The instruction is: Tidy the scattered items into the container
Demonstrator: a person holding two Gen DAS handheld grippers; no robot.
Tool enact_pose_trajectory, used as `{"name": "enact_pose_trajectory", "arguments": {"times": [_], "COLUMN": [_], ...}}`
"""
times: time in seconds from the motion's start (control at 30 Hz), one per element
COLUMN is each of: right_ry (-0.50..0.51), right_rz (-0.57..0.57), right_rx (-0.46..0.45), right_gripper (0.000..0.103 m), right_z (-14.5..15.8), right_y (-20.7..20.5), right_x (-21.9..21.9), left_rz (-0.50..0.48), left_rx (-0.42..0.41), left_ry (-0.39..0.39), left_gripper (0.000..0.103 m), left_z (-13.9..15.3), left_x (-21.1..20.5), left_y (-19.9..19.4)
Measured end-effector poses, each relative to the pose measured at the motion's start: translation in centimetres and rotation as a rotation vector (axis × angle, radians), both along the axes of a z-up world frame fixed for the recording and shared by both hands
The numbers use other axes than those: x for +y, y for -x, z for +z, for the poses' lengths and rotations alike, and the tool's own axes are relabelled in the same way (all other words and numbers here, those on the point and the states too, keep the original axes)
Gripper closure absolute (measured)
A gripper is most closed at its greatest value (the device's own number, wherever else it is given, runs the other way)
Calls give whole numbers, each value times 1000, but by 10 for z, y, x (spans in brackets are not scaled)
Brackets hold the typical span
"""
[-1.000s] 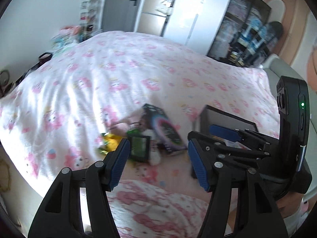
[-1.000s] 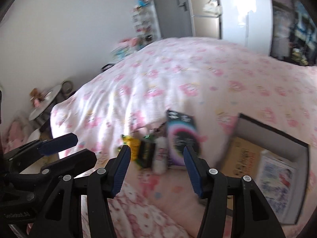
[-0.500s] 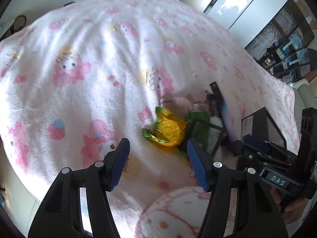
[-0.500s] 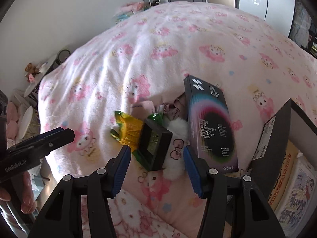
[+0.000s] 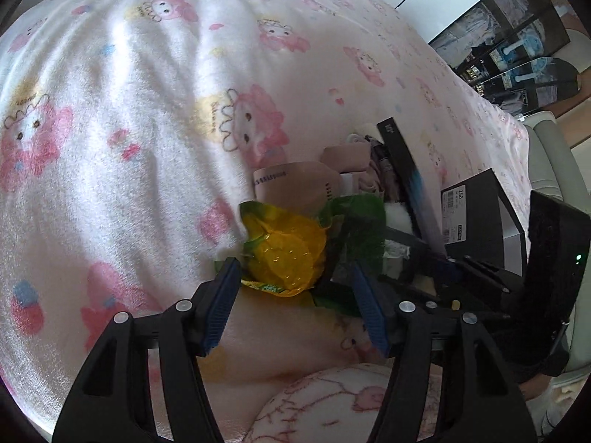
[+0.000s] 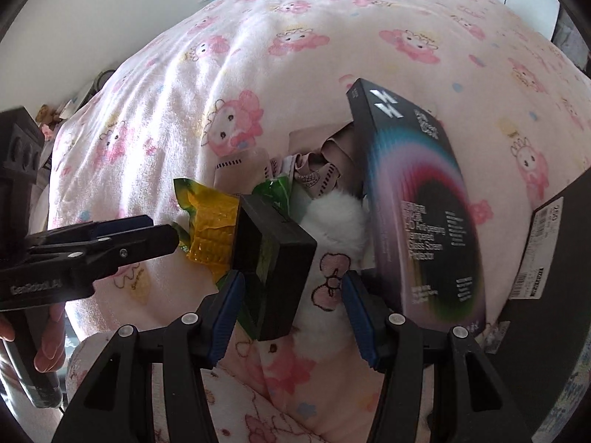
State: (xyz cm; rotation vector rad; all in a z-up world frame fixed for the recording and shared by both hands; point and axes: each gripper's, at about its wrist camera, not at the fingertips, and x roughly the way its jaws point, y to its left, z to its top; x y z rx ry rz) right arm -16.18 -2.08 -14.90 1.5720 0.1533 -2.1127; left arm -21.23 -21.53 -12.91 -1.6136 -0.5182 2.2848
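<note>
A pile of small items lies on the pink cartoon blanket (image 5: 147, 110). A yellow snack packet (image 5: 284, 251) sits between the tips of my left gripper (image 5: 291, 280), whose pads do not press it. In the right wrist view a small black box (image 6: 273, 258) and a white fluffy item (image 6: 332, 221) lie between the tips of my right gripper (image 6: 291, 295). Its jaws are closing, with a gap left on the right side. A black screen-protector box (image 6: 424, 203) leans beside them. The black container (image 6: 554, 258) stands at the right.
A beige mask packet (image 5: 291, 184) and a green packet (image 5: 364, 214) lie in the pile. A rounded pink-patterned fabric (image 5: 351, 398) bulges below the grippers. A hand (image 6: 44, 339) holds the left gripper (image 6: 162, 230). Dark shelves (image 5: 517, 37) stand beyond the bed.
Both grippers have come down and tilted toward the pile. The room behind has left the views. The yellow packet and the small black box now lie between the fingertips.
</note>
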Motion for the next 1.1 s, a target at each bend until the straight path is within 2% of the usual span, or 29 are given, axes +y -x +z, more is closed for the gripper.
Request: {"name": "enact_pose_trajectory", "arguments": {"times": [0.07, 0.1, 0.17, 0.2, 0.37, 0.5, 0.6, 0.8, 0.97, 1.1], "right_ry": [-16, -16, 10, 39, 51, 93, 126, 161, 183, 221], "right_rz": [9, 8, -6, -6, -13, -55, -90, -155, -208, -262], "right_rx": [32, 44, 49, 47, 83, 82, 99, 163, 186, 194], "right_gripper": [67, 70, 83, 84, 86, 86, 86, 86, 86, 86], "right_z": [0, 0, 3, 6, 11, 16, 32, 70, 90, 101], "right_y": [-1, 0, 1, 0, -6, -11, -16, -37, -59, -73], "right_x": [-2, -2, 1, 2, 2, 16, 33, 75, 115, 152], "left_rz": [7, 11, 16, 17, -41, -59, -83, -163, -227, -272], "left_rx": [3, 3, 3, 2, -1, -44, -28, -12, 10, 28], "left_ry": [-3, -3, -2, -3, -9, -17, -66, -233, -293, -296], "left_gripper": [46, 51, 55, 58, 62, 63, 63, 63, 63, 63], "left_z": [1, 1, 0, 1, 7, 9, 18, 31, 47, 61], "left_x": [4, 5, 8, 10, 31, 49, 64, 101, 138, 166], "left_y": [4, 5, 7, 8, 15, 22, 14, -5, -20, -32]}}
